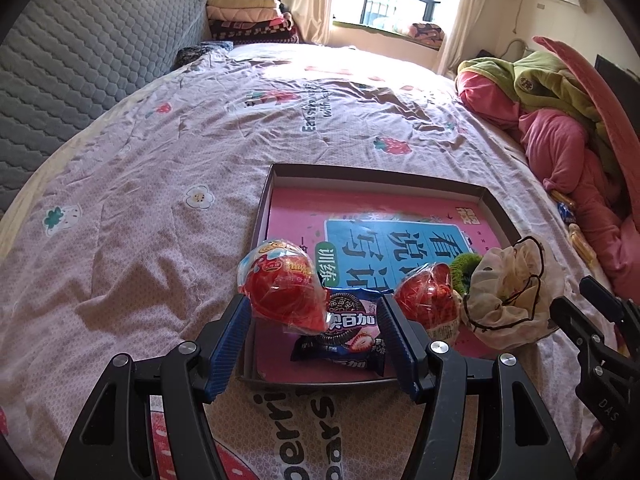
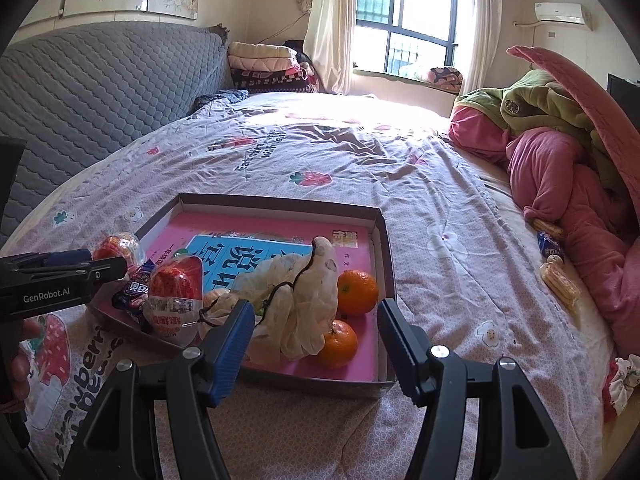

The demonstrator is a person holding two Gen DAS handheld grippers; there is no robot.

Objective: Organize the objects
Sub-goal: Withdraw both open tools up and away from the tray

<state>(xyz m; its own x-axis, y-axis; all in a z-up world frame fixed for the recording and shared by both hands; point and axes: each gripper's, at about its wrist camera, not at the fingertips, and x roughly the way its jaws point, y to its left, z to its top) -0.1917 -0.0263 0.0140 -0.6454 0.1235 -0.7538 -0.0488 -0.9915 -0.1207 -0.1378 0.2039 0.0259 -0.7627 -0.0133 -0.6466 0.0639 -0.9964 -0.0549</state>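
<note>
Hovering over the near edge of the shallow cardboard box (image 1: 496, 204) on the bed (image 1: 160, 140), the left tool (image 1: 314, 320) had its blue pads spread wide, gripping nothing. A red wrapped egg-shaped sweet (image 1: 280, 280) sat at the box's near left corner, just by the left pad, though I couldn't tell whether they touched. A dark cookie packet (image 1: 344, 332) lay inside the box between the pads, and a second red wrapped sweet (image 1: 430, 300) stood beside it to the right.

The right tool (image 2: 316, 324) hung over the box's other near corner, jaws likewise wide and empty. In front of it a cream scrunchie with dark trim (image 2: 304, 300) lay bunched up in the box, and two oranges (image 2: 356, 292) sat just beside it, one nearer, one farther. A pink book (image 2: 260, 232) covered the box floor beneath everything. Off to the right, small snack packets (image 2: 554, 256) lay on the bedspread by the pink blanket (image 2: 560, 184).
</note>
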